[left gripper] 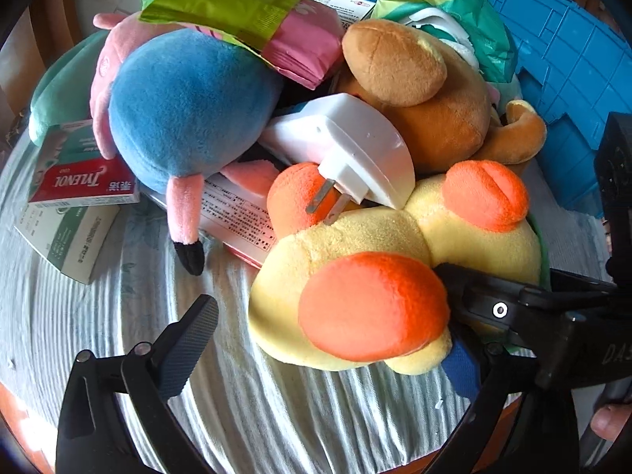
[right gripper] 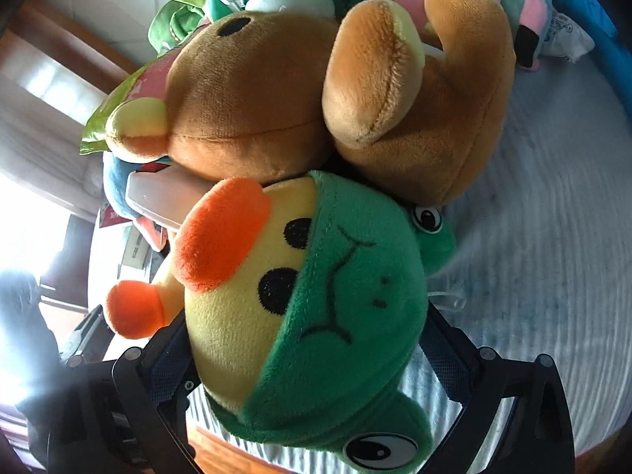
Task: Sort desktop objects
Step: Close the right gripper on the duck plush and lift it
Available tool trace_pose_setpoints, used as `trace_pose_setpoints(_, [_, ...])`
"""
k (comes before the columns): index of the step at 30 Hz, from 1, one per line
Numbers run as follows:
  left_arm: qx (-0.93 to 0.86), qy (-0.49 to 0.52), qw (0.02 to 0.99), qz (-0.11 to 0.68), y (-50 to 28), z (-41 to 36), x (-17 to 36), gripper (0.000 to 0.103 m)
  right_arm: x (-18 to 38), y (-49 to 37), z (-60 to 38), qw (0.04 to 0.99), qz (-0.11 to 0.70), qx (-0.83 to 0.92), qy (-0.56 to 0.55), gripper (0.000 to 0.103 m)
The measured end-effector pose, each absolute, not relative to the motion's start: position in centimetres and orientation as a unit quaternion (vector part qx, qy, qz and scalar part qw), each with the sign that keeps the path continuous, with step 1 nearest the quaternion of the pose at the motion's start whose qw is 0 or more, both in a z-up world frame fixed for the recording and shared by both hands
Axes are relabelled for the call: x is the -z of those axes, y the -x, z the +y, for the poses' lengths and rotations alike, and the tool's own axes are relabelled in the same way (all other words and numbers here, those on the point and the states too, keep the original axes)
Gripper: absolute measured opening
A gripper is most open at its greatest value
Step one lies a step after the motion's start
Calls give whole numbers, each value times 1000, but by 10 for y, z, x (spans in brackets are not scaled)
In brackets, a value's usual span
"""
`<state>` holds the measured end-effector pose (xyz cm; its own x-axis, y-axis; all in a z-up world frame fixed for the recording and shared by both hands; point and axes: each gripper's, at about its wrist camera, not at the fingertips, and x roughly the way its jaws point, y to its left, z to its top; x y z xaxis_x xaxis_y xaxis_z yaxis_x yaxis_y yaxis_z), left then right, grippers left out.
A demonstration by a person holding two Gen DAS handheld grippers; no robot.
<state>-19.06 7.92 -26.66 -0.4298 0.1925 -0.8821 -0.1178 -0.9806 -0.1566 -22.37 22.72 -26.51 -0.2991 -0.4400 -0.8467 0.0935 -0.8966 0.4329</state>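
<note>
Here the whole question is the yellow duck plush point(right gripper: 245, 316) in its green frog hood point(right gripper: 355, 316), and my right gripper point(right gripper: 312, 359) has it: the head sits squarely between the fingers point(right gripper: 446, 351), which are clenched on either side of it, beak pointing to the camera's left. The plush lies at the near edge of the pile on the cloth-covered bench point(left gripper: 237, 395), pressed against the brown bear plush point(right gripper: 316, 110) behind it, with a white plug adapter point(left gripper: 347, 146) resting across its feet. My left gripper point(left gripper: 316, 351) stands released beside the duck's orange foot point(left gripper: 371, 308), grasping nothing.
</note>
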Motion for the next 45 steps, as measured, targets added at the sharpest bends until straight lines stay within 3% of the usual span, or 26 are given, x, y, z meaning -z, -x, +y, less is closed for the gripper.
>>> trace_pose_setpoints(2, [-849,518,103,-33,185,82,259,73,255,220,223,169,-141,800,-559,89])
trace_pose_setpoints(8, [-854,504,125,-18,174,84,234,48,228,209,221,166,-138,813,-540,84])
trace_pose_setpoints(14, [-860,486,150,-31,174,80,201,48,183,203,225,168,-144,836,-503,82])
trace_pose_setpoints(15, [-858,488,156,-37,174,78,199,54,180,203,226,166,-144,837,-501,82])
trace_pose_setpoints(18, [-852,498,156,-35,169,78,206,83,191,201,238,143,-147,833,-513,82])
trace_pose_setpoints(30, [-818,541,180,-68,172,88,268,85,249,183,294,124,-227,807,-530,85])
trace_pose_setpoints(33, [-814,543,192,-75,177,96,282,100,258,184,300,120,-226,810,-528,92])
trace_pose_setpoints(35, [-810,544,202,-84,181,102,292,101,266,185,301,121,-223,811,-528,96])
trace_pose_setpoints(36, [-811,540,207,-88,181,102,293,100,270,186,301,121,-222,811,-528,96])
trace_pose_setpoints(38, [-816,528,218,-87,178,105,286,69,273,187,302,123,-222,813,-524,89])
trace_pose_setpoints(39, [-819,523,224,-79,174,107,278,59,268,186,302,123,-220,816,-520,87])
trace_pose_setpoints(43, [-828,504,237,-55,162,113,246,47,238,175,302,126,-206,831,-502,84])
trace_pose_setpoints(44, [-832,499,238,-50,159,113,236,41,228,172,302,129,-205,835,-494,83])
trace_pose_setpoints(45, [-836,493,239,-42,157,114,224,28,218,169,303,132,-203,840,-486,83])
